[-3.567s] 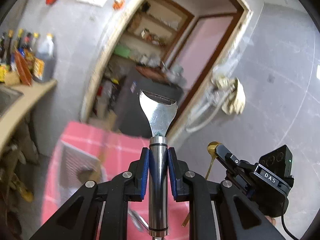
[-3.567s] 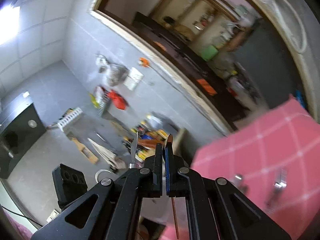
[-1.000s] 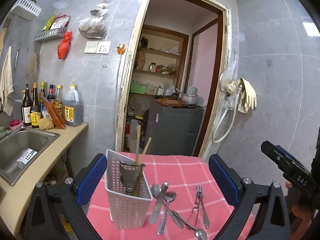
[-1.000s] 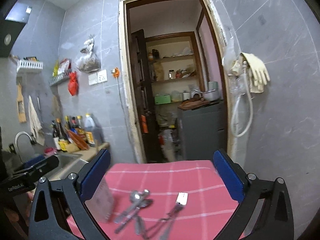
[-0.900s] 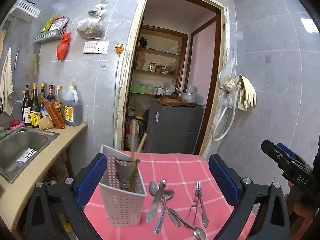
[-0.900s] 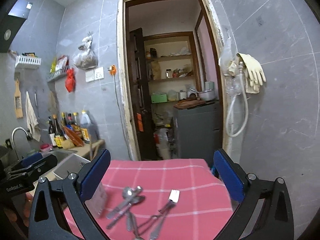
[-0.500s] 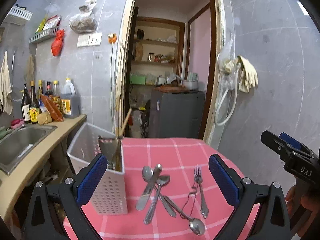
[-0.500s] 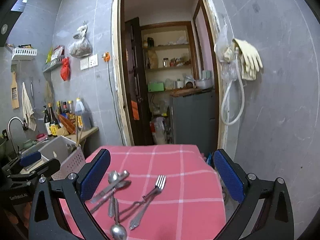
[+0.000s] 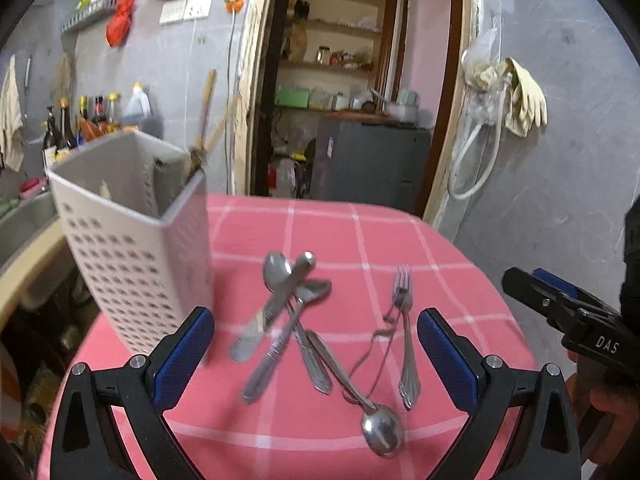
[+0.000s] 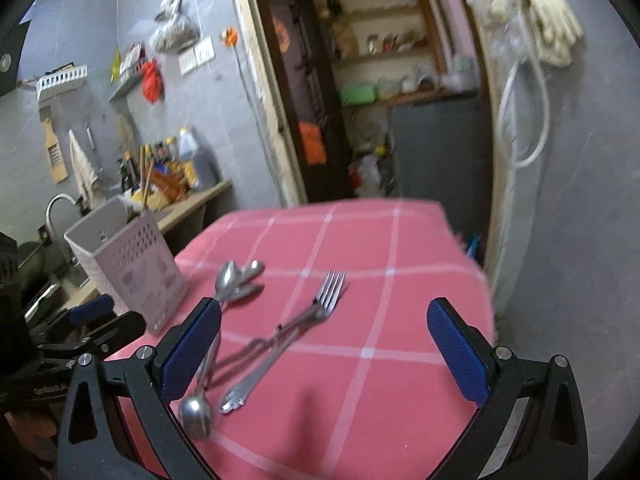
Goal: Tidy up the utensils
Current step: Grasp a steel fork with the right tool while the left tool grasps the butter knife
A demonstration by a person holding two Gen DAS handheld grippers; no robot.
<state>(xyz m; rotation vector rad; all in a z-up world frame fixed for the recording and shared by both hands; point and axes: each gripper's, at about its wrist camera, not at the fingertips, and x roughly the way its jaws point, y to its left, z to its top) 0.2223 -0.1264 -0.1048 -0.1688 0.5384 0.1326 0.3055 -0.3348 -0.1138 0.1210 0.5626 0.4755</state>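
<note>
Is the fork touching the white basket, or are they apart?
Apart. In the left wrist view, the fork lies on the pink cloth well to the right of the white basket, with crossed spoons and bare cloth between them.

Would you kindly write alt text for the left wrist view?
Open left gripper hovers over loose metal spoons, a knife and a fork on a pink checked tablecloth, beside a white perforated plastic utensil holder.

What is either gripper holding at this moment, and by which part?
Nothing. The left gripper and right gripper are both open and empty; the fork and spoons lie on the tablecloth.
</note>
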